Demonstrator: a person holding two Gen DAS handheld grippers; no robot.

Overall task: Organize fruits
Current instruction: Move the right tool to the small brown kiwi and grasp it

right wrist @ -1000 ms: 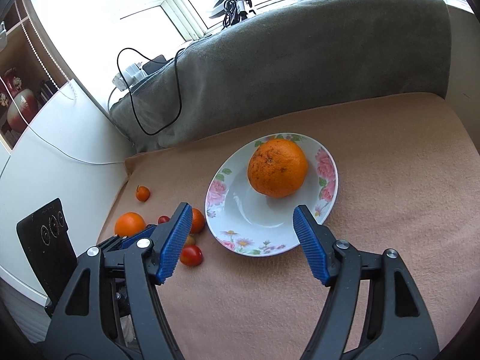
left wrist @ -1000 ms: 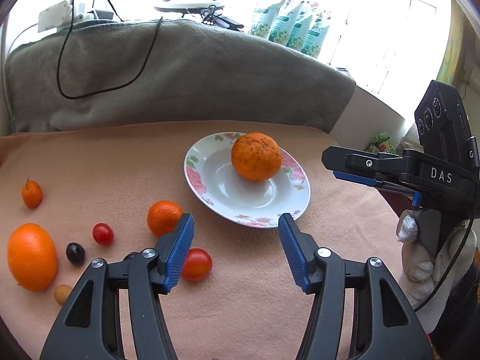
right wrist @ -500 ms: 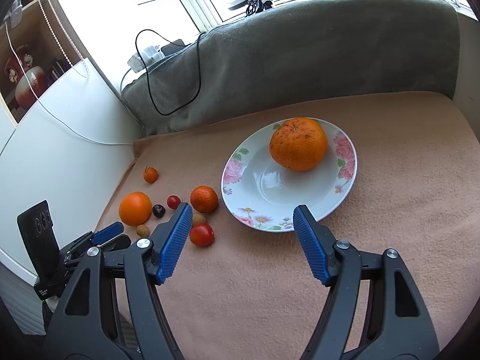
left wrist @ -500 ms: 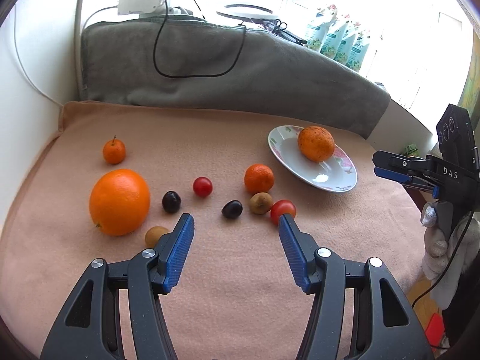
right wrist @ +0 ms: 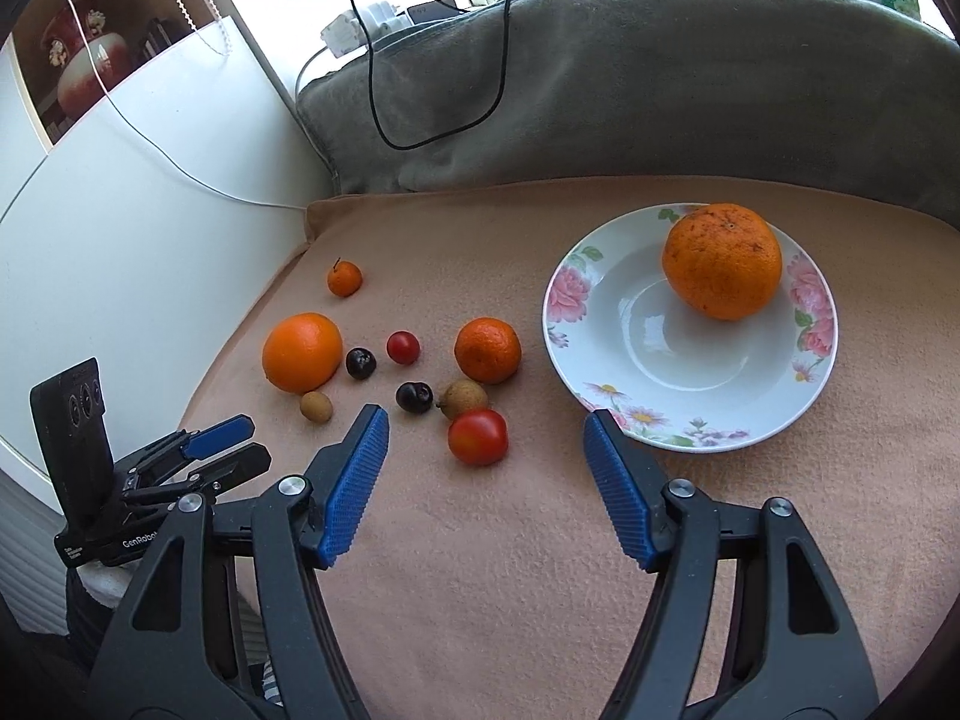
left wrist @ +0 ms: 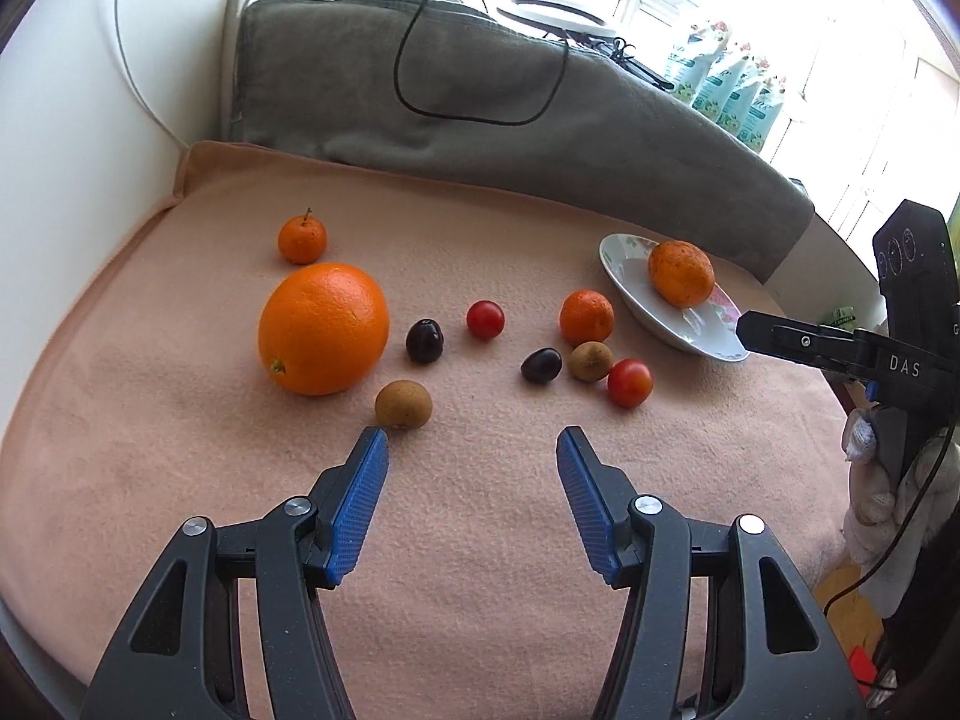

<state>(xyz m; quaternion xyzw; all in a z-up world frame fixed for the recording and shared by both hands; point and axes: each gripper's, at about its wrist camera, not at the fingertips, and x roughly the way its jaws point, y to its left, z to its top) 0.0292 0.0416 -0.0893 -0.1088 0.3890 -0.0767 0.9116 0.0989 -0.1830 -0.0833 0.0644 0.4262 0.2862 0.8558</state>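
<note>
Fruit lies scattered over the peach cloth point(left wrist: 480, 540) on the table as we look along our left gripper point(left wrist: 473, 447), whose blue-padded jaws stand spread apart with nothing between them. Just past its left fingertip sits a small brown fruit point(left wrist: 403, 404), and beyond that the large orange point(left wrist: 323, 327), with a small stemmed tangerine point(left wrist: 302, 238) farther back. To the right we see a dark plum point(left wrist: 425, 341), a cherry tomato point(left wrist: 485, 319), a second dark plum point(left wrist: 541, 365), another brown fruit point(left wrist: 591, 361) touching a larger tomato point(left wrist: 629, 382), and a mandarin point(left wrist: 586, 317) behind them. At the far right the floral plate point(left wrist: 636, 282) carries a speckled orange point(left wrist: 681, 273). Our right gripper point(left wrist: 780, 339) reaches in from the right edge, its tip in front of the plate's near rim.

From the right wrist, our right gripper point(right wrist: 486, 420) is likewise released, jaws wide, holding nothing. The floral plate point(right wrist: 588, 300) lies just beyond the right fingertip, with the speckled orange point(right wrist: 722, 261) resting on its far side. The larger tomato point(right wrist: 477, 437) sits between the fingertips' lines, with the mandarin point(right wrist: 487, 350) beyond it and the large orange point(right wrist: 302, 351) farther left. Our left gripper point(right wrist: 231, 444) shows at lower left, jaws apart. A grey blanket point(right wrist: 660, 90) with a black cable point(right wrist: 432, 90) draped over it backs the table.
</note>
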